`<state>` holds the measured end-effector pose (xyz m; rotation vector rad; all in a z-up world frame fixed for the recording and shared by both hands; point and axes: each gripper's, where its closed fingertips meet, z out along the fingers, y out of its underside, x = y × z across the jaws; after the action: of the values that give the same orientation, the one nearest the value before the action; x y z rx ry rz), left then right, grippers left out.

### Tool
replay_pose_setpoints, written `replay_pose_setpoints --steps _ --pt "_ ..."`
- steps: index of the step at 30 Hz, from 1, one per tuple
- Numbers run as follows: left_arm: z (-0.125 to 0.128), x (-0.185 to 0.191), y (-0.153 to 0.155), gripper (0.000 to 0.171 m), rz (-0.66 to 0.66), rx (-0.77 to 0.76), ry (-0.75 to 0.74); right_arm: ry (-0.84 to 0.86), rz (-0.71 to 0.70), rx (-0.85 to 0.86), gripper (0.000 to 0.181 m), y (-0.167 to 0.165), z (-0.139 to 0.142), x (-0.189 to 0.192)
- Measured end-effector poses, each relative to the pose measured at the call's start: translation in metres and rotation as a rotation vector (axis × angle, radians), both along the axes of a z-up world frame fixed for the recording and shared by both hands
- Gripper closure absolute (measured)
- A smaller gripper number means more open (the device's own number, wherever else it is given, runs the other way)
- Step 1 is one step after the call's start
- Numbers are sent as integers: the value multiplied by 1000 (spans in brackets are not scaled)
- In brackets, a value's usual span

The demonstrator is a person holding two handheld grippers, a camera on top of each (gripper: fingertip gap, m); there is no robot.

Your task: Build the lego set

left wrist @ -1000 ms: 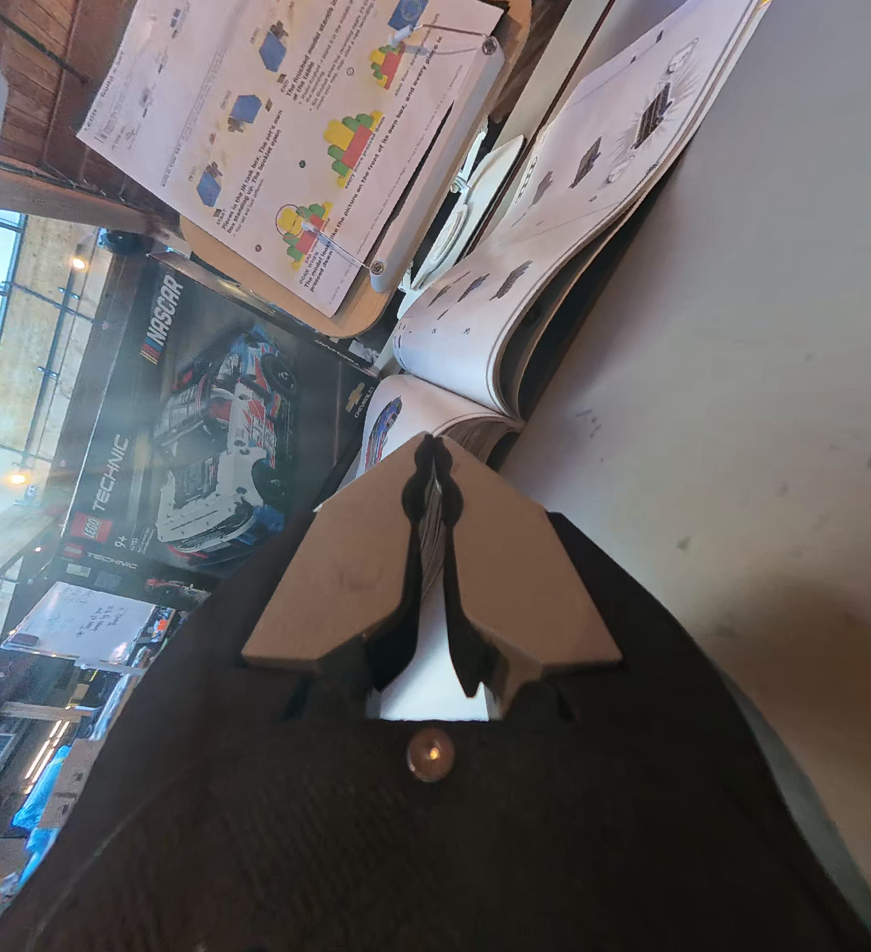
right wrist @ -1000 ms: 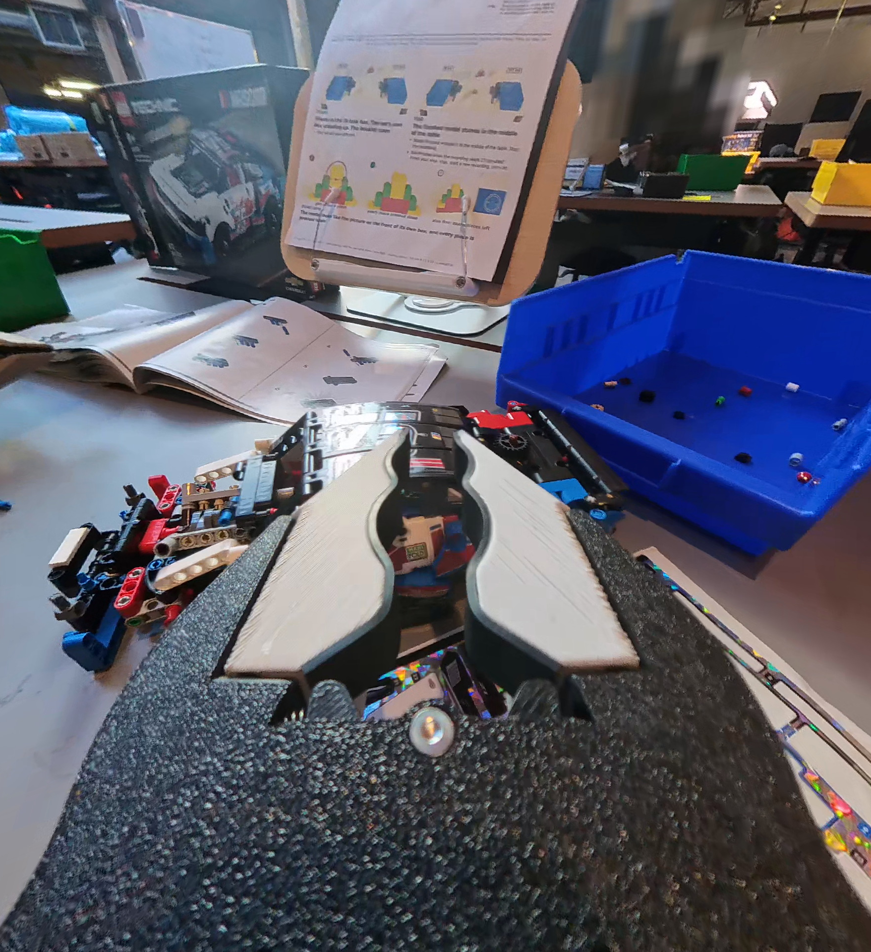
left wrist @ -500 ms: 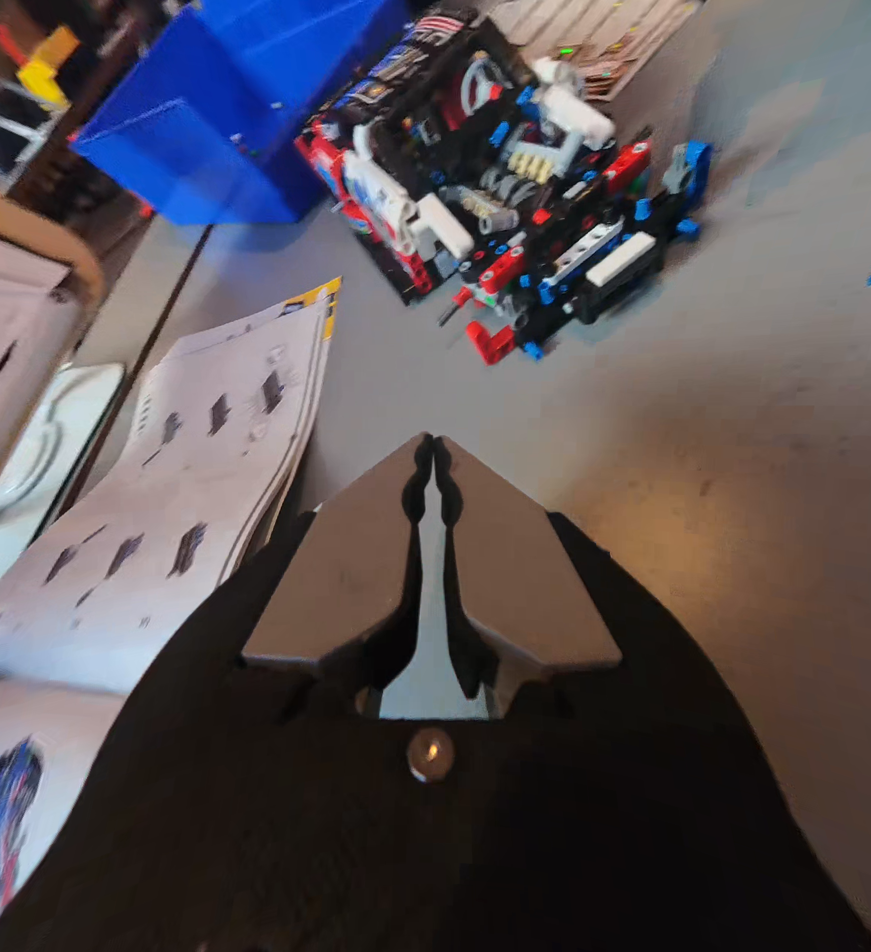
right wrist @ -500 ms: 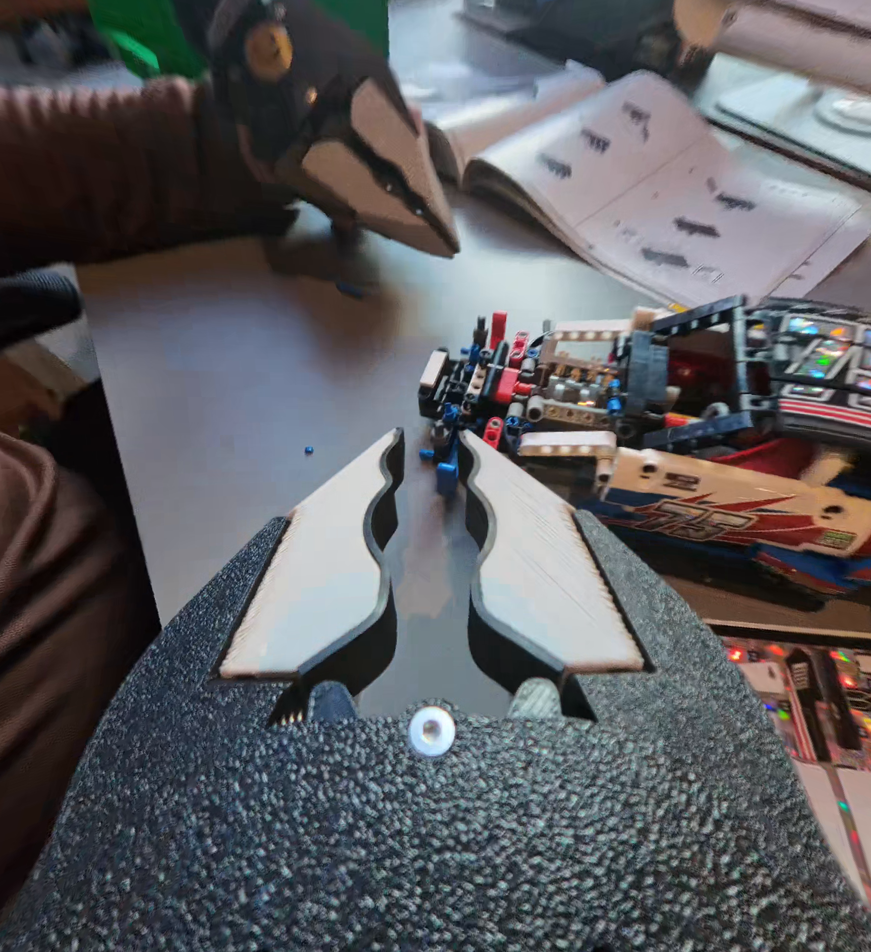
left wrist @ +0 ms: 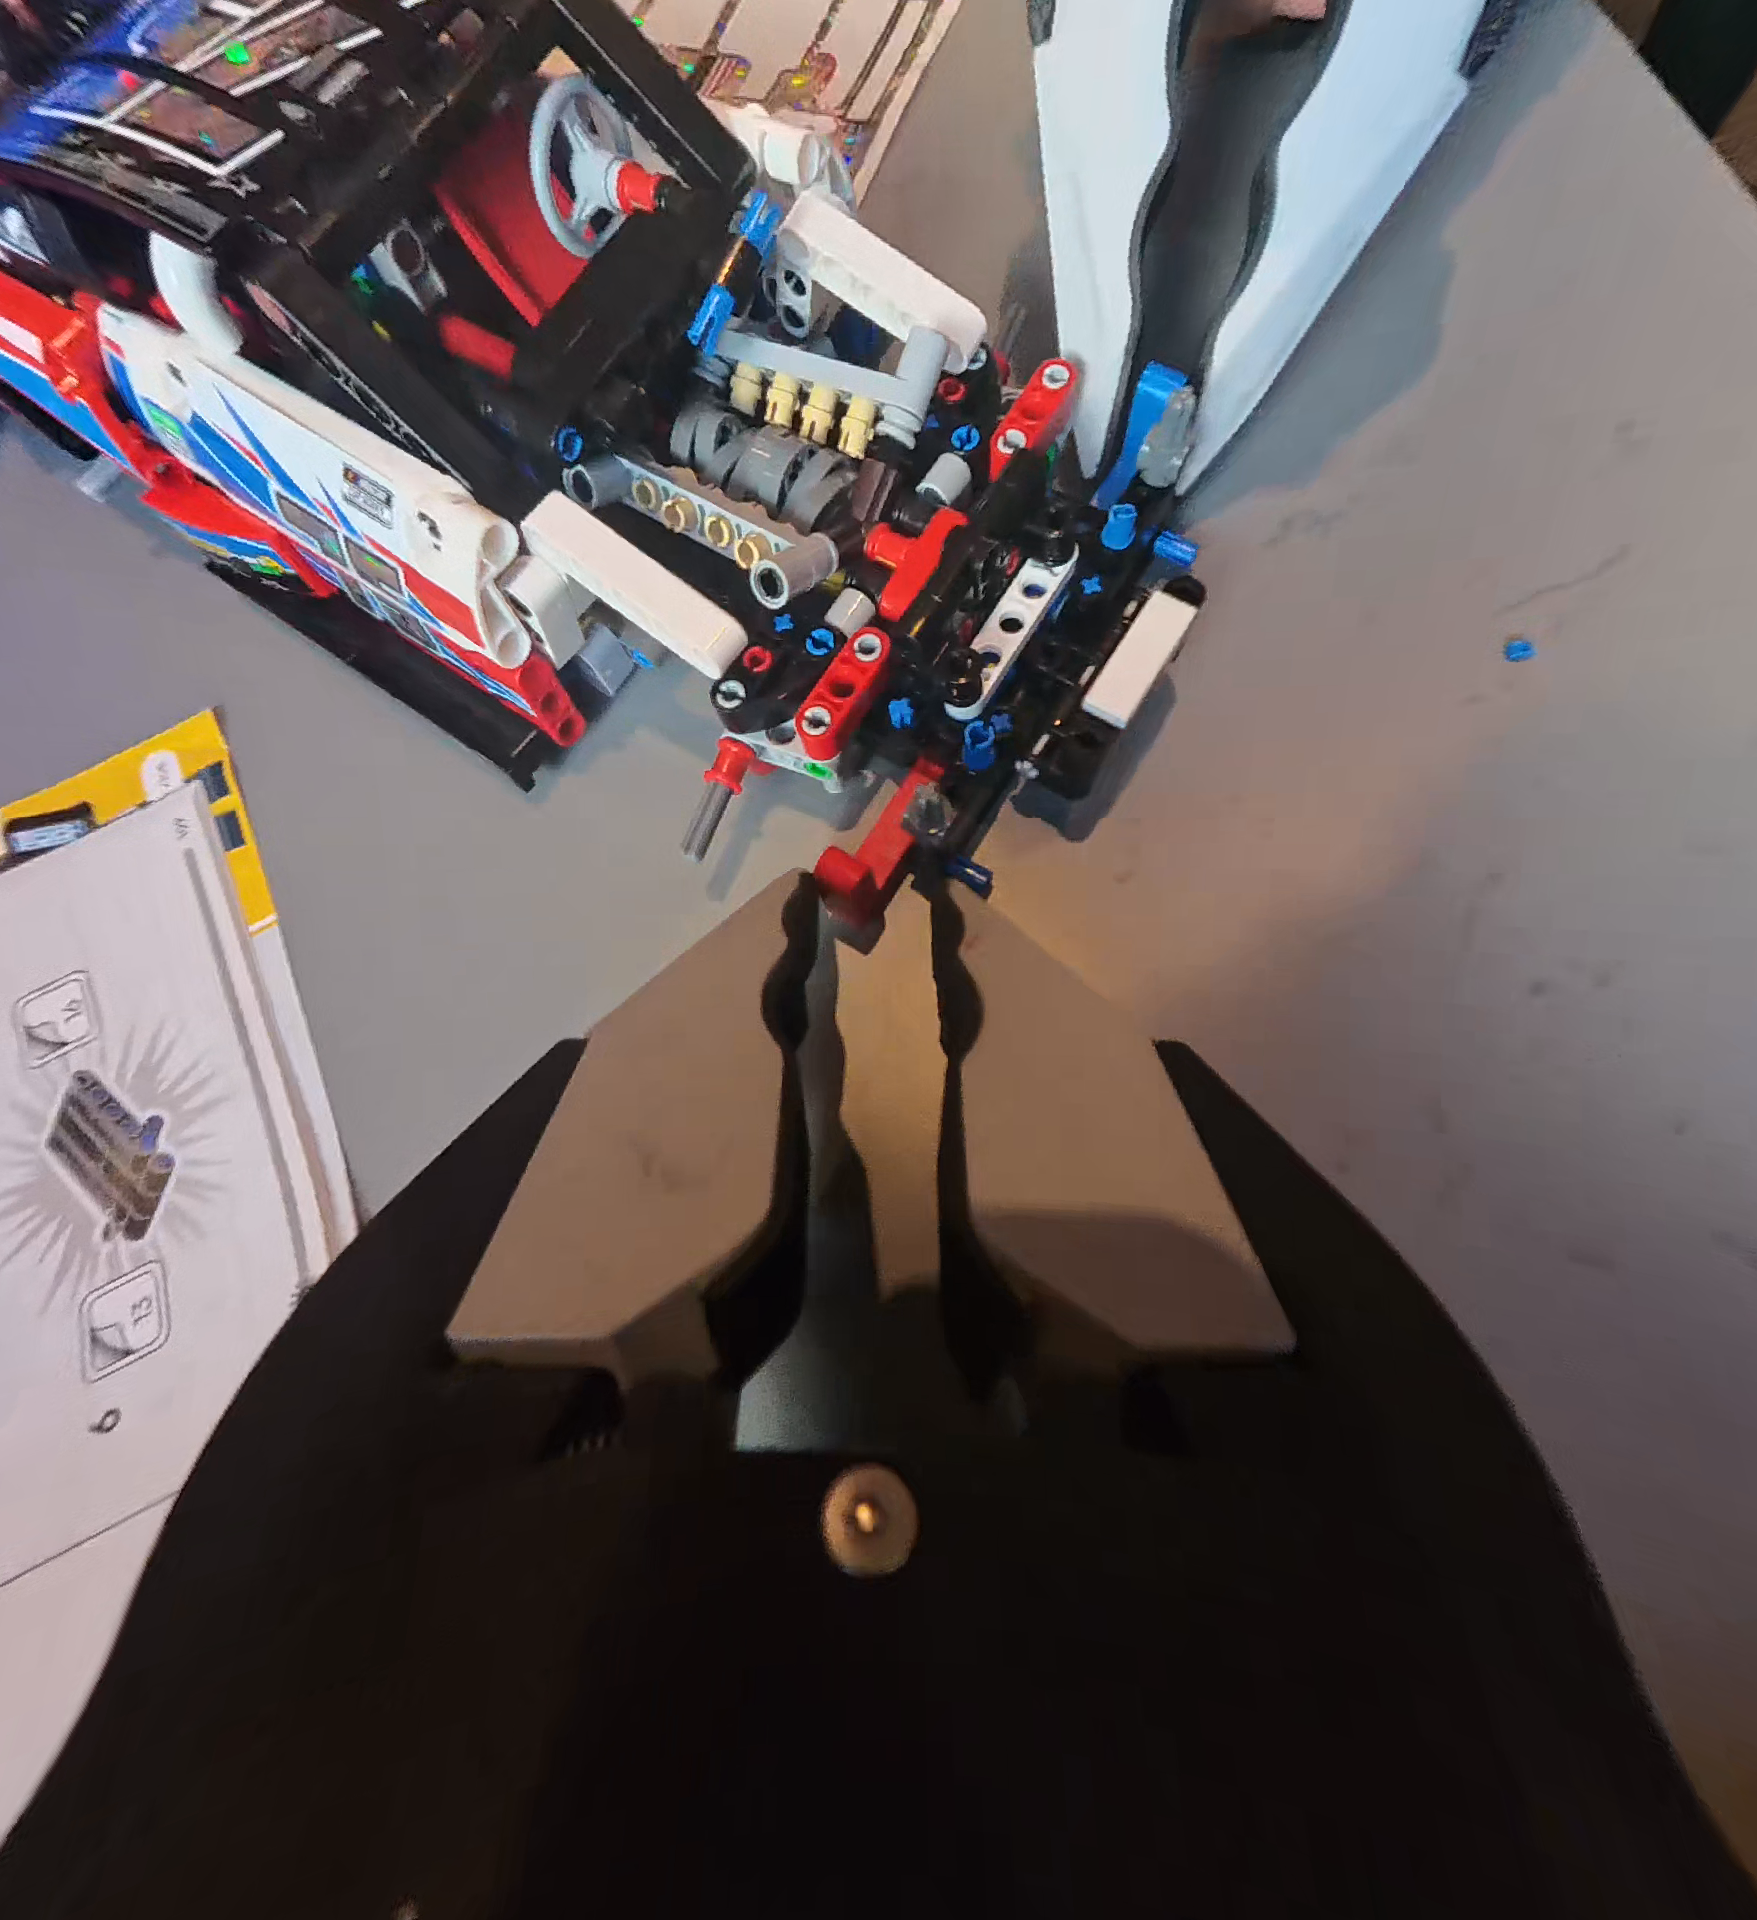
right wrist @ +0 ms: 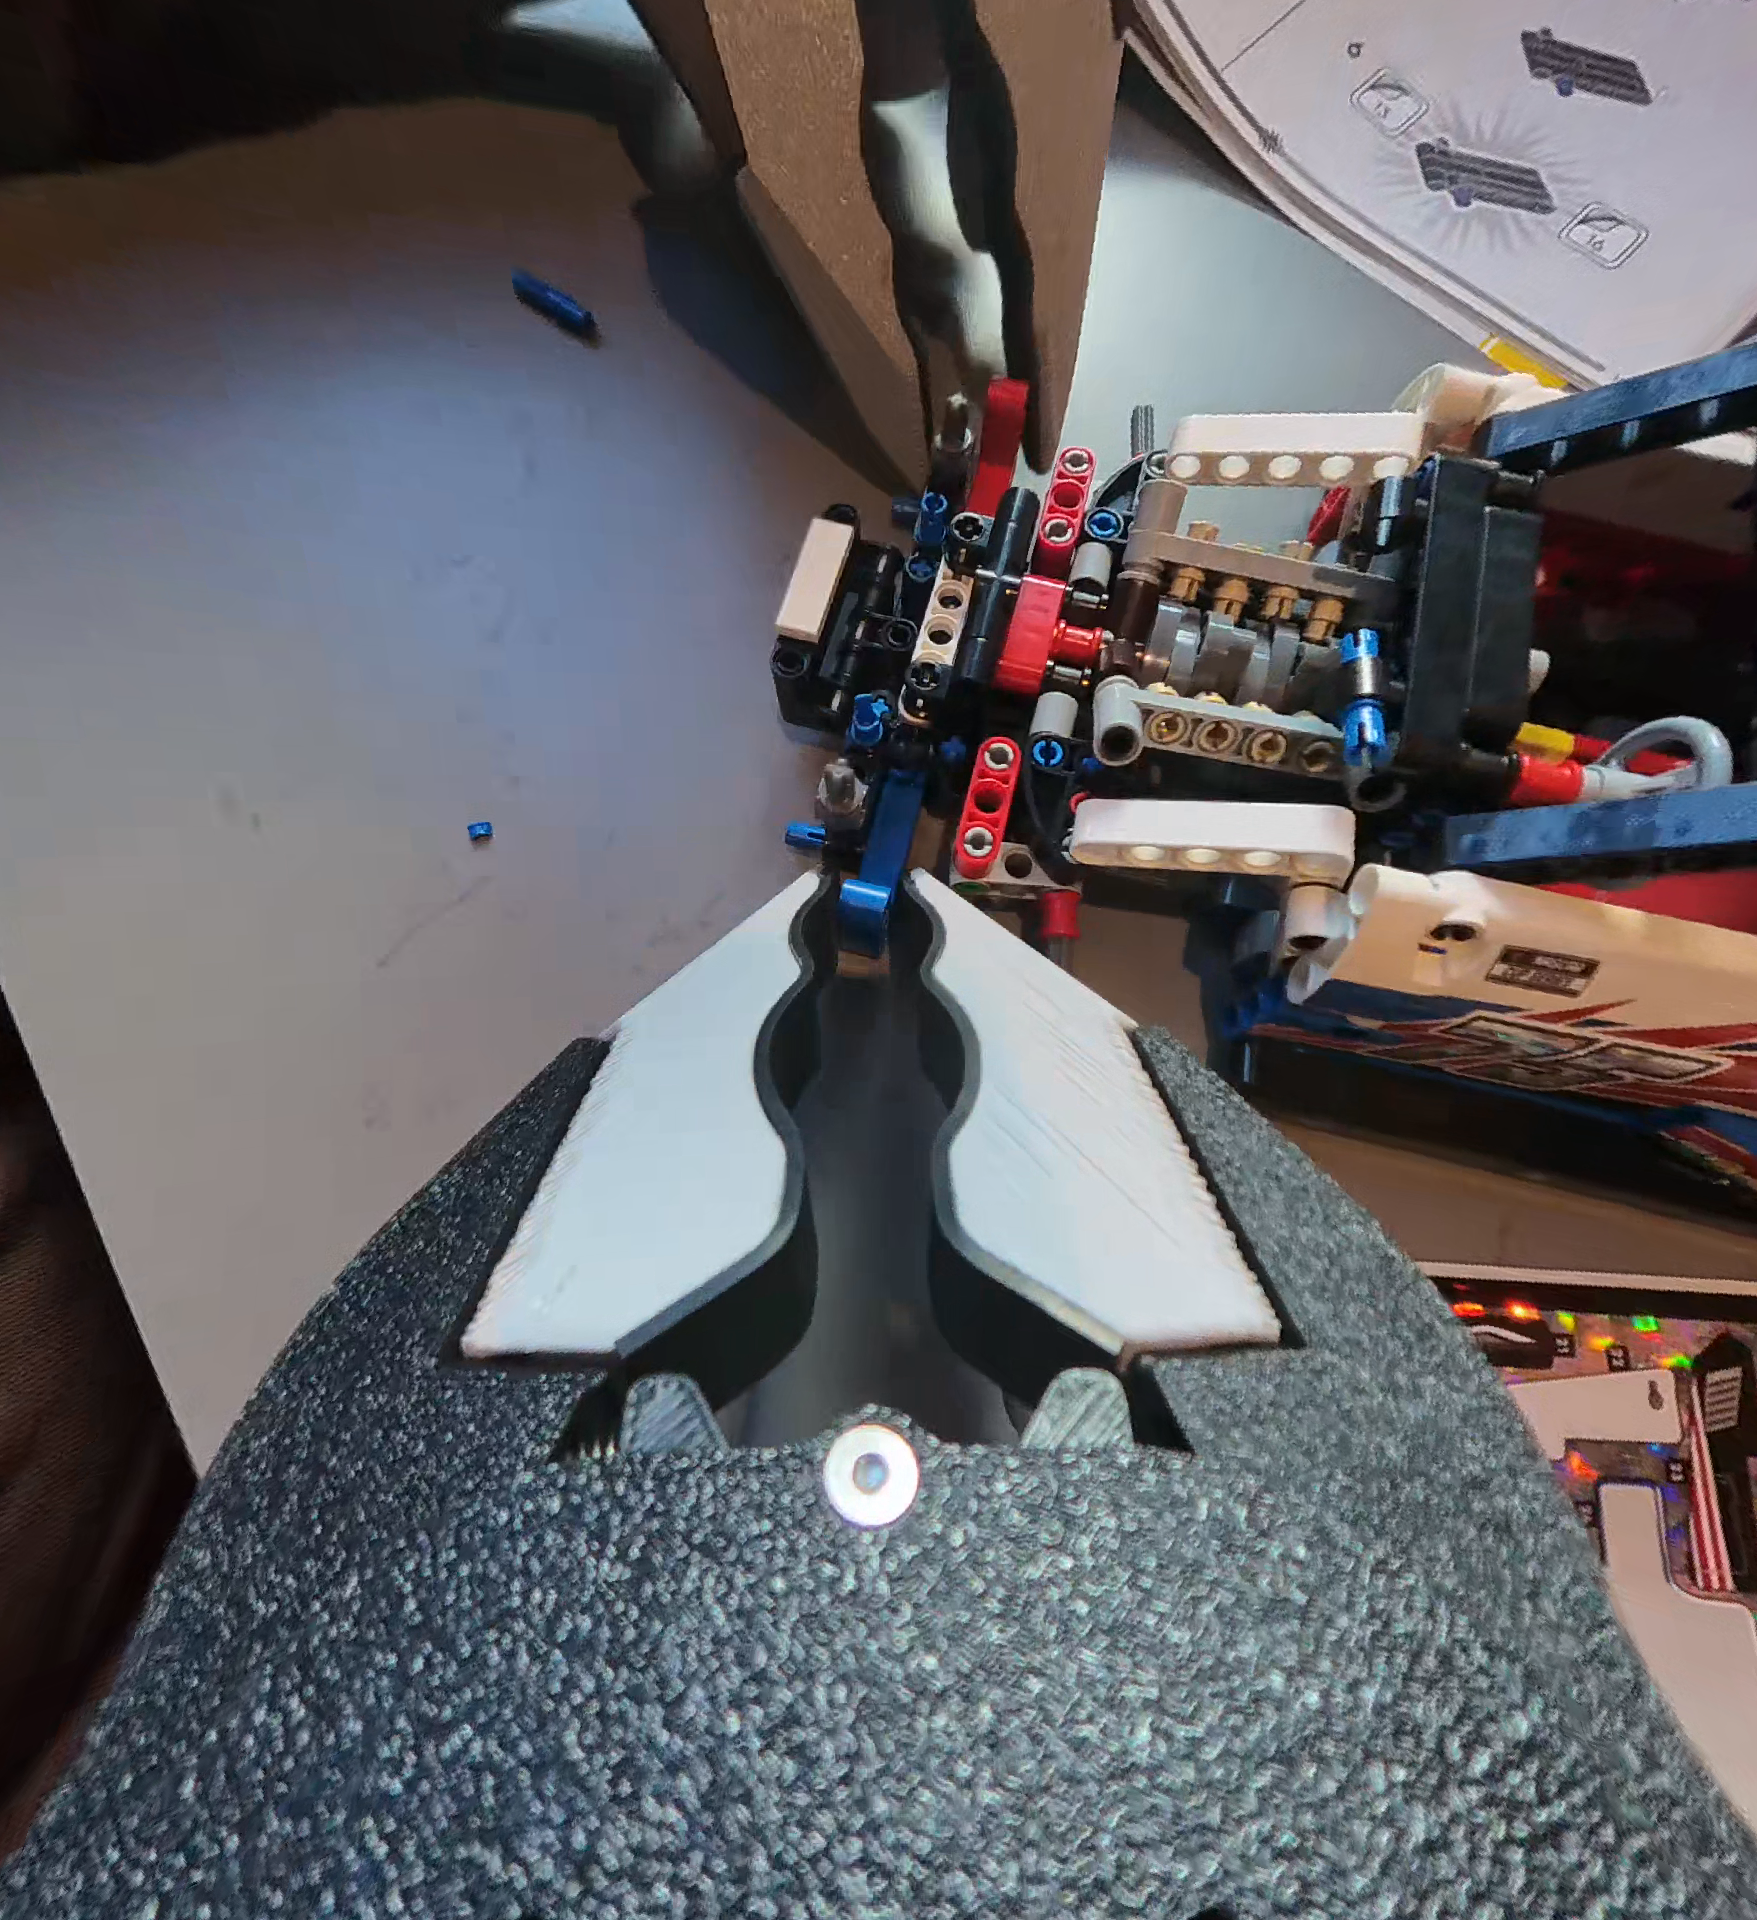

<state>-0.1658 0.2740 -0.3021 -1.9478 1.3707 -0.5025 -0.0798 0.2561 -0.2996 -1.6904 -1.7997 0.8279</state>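
Observation:
A part-built red, white and blue Lego Technic car [left wrist: 417, 343] lies on the grey table, its open engine end toward both grippers; the right wrist view [right wrist: 1269, 644] shows it too. My left gripper [left wrist: 866, 891] is closed on a red liftarm [left wrist: 874, 847] that sticks out of the car's front corner. My right gripper [right wrist: 863, 883] is closed on the matching blue liftarm [right wrist: 884, 831] at the opposite corner. Each gripper shows in the other's view, the right one [left wrist: 1139, 473] and the left one [right wrist: 983, 436], facing each other across the car's nose.
An open instruction booklet [left wrist: 74, 1143] lies left of the car. A shiny sticker sheet [right wrist: 1632, 1455] lies by the car's far side. Loose blue pins [right wrist: 552, 301] [right wrist: 480, 830] lie on the table. A brown sleeve [right wrist: 22, 1351] fills the left edge. The grippers' ends are close to 10 cm from one another.
Both grippers swung from the booklet and stand down to the car's front end. The left jaws went from shut to parted around the red liftarm. The right jaws narrowed onto the blue liftarm.

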Motion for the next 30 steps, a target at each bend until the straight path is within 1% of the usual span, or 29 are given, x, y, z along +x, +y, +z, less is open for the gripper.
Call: replay_pose_setpoints --steps 2,3,6,9,11,14,17,21,24,27,30 --pt "2 0 2 162 14 -51 -35 28 4 -56 171 0 5 2" --pt "5 2 0 163 8 -69 -62 44 8 -79 171 -1 8 3" --pt "22 8 -3 163 -16 -53 -172 119 20 -121 171 -1 23 8" --pt "52 15 -6 164 -37 -50 -329 253 27 -180 172 0 54 14" --pt "75 22 -5 163 -43 -16 -408 355 23 -226 172 4 78 19" --pt "102 31 -5 162 -40 48 -458 462 17 -295 172 8 106 29" --pt "126 39 -5 160 -26 101 -495 528 8 -352 171 11 129 36" --pt "155 46 -5 159 3 119 -572 564 0 -389 170 14 157 44" --pt "171 48 -7 159 16 139 -613 560 0 -366 170 13 173 45" --pt "182 47 -11 158 7 140 -650 568 8 -343 169 9 183 44" --pt "188 47 -16 158 -13 141 -661 587 17 -363 169 4 188 44"
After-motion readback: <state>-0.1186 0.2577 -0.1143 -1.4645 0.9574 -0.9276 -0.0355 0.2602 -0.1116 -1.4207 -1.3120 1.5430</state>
